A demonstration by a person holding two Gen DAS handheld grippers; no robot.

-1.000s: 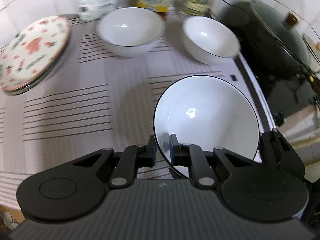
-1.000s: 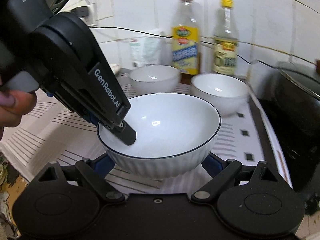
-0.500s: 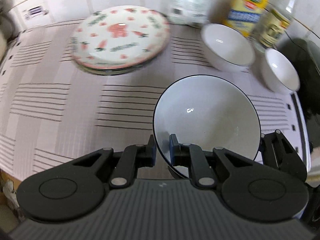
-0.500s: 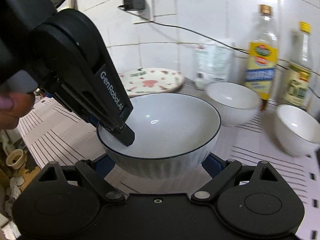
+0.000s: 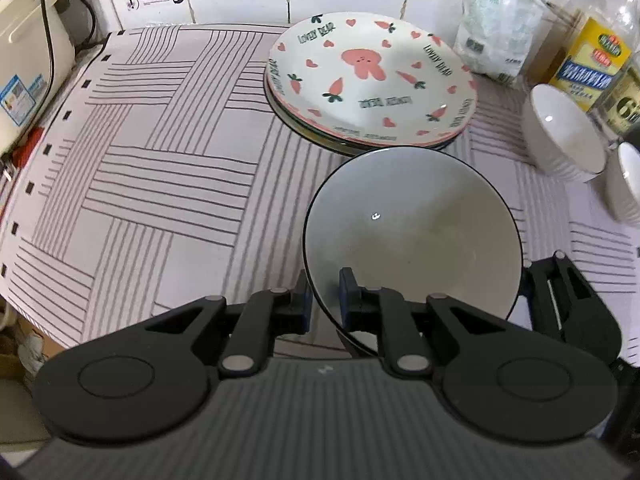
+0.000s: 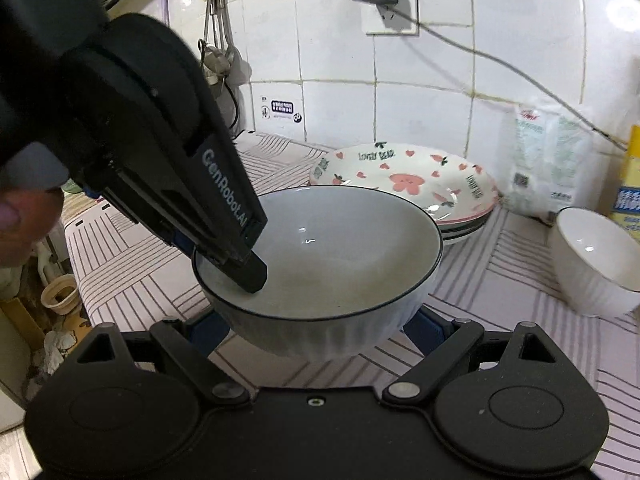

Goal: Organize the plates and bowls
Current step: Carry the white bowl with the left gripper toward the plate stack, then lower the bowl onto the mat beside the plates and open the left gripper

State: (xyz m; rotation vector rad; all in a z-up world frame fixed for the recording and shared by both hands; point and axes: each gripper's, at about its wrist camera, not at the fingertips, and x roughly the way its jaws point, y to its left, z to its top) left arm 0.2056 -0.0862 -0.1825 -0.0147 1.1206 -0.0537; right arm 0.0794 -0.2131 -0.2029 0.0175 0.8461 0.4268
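Black-rimmed bowl [image 5: 412,232] held off tabletop [image 5: 160,184], just in front of plate stack [image 5: 372,80]. Left tool [image 5: 323,298] pinches near rim, one pad inside, one outside. Right tool [image 6: 316,322] cradles bowl's lower wall from both sides, prob. to steady weight. Two white bowls [image 5: 564,132] wait to right.

bowl [image 5: 412,232]: glossy ceramic | plate [image 5: 372,76]: glazed | cloth [image 5: 160,184]: matt
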